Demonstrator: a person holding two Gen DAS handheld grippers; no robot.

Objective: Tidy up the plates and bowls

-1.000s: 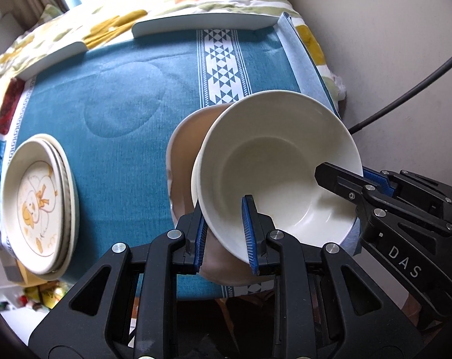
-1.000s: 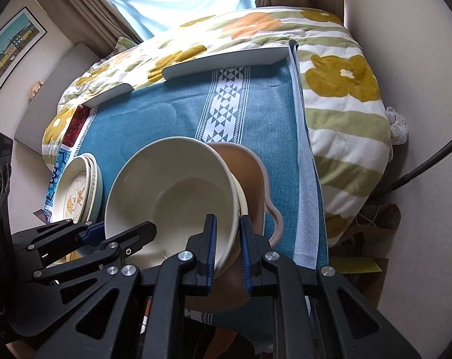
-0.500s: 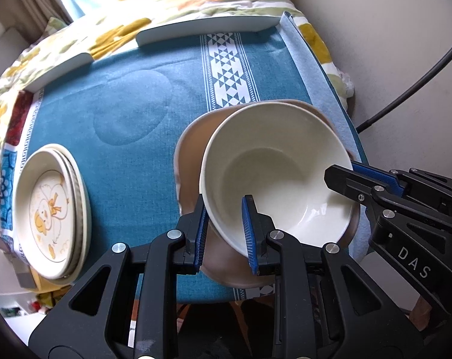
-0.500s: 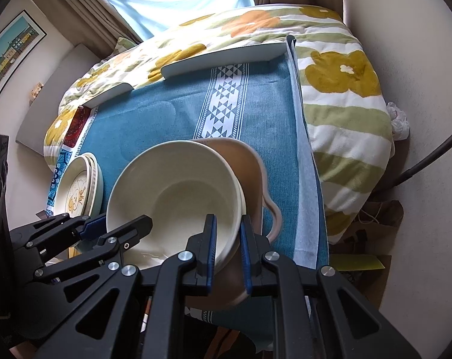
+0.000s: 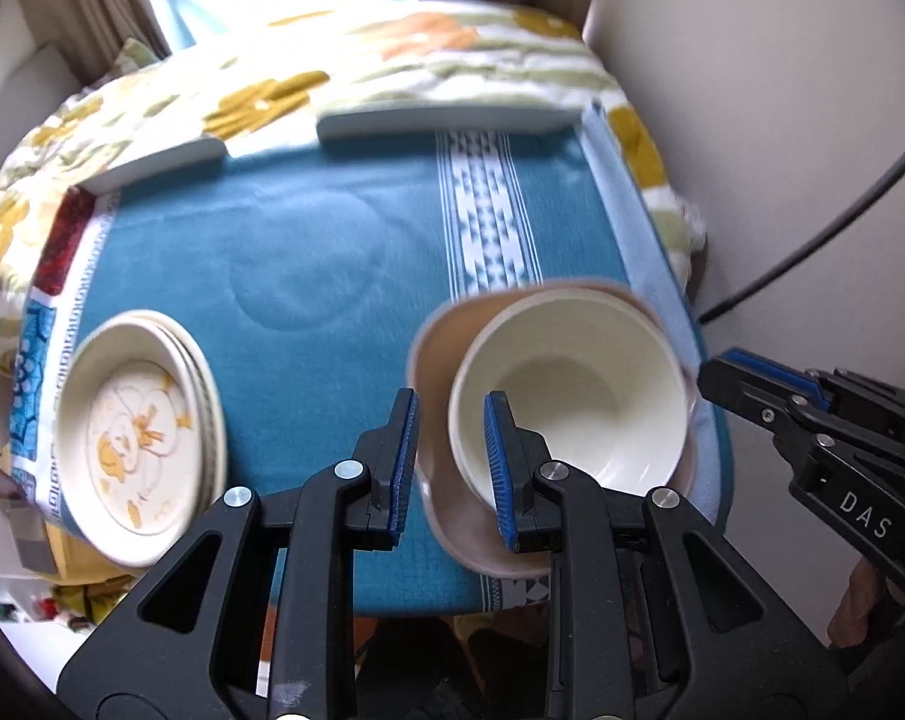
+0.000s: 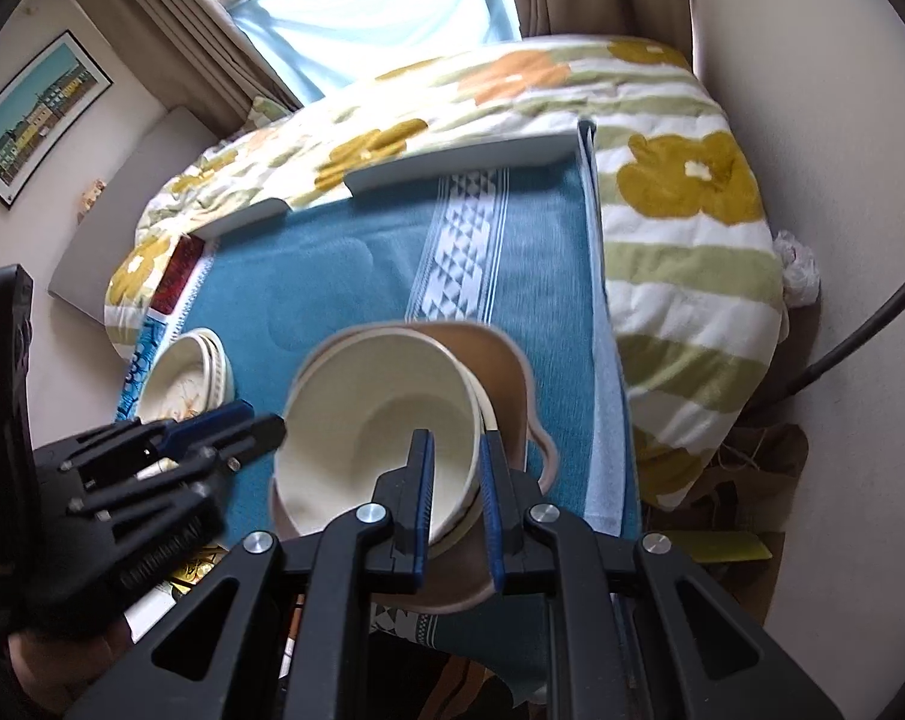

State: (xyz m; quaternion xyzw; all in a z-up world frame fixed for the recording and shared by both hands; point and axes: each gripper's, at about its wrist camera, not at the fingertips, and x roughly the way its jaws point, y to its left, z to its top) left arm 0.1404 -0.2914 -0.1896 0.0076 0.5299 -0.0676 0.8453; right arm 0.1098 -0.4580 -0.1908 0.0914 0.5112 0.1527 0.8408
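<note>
A cream bowl [image 5: 572,396] [image 6: 386,420] sits nested in a wider tan bowl [image 5: 431,354] [image 6: 503,372] near the front right corner of the teal tablecloth [image 5: 308,276]. My left gripper [image 5: 452,408] hovers over the cream bowl's left rim, its blue pads a narrow gap apart and pinching nothing. My right gripper [image 6: 455,444] stands the same way over the right rim. Seen from the other hand's view, the left gripper [image 6: 260,423] and the right gripper [image 5: 722,366] each have their tips just outside the bowl.
A stack of cream plates [image 5: 134,438] [image 6: 182,378] with a yellow duck picture lies at the cloth's left edge. Two white boards [image 5: 446,120] line the far edge, with a flowered quilt [image 6: 680,192] beyond. A wall and a black cable [image 5: 812,252] are on the right.
Both grippers have lifted off the cream bowl's rim. The bowl, tilted and held above the tan bowl before, now rests level inside it and looks smaller and farther away.
</note>
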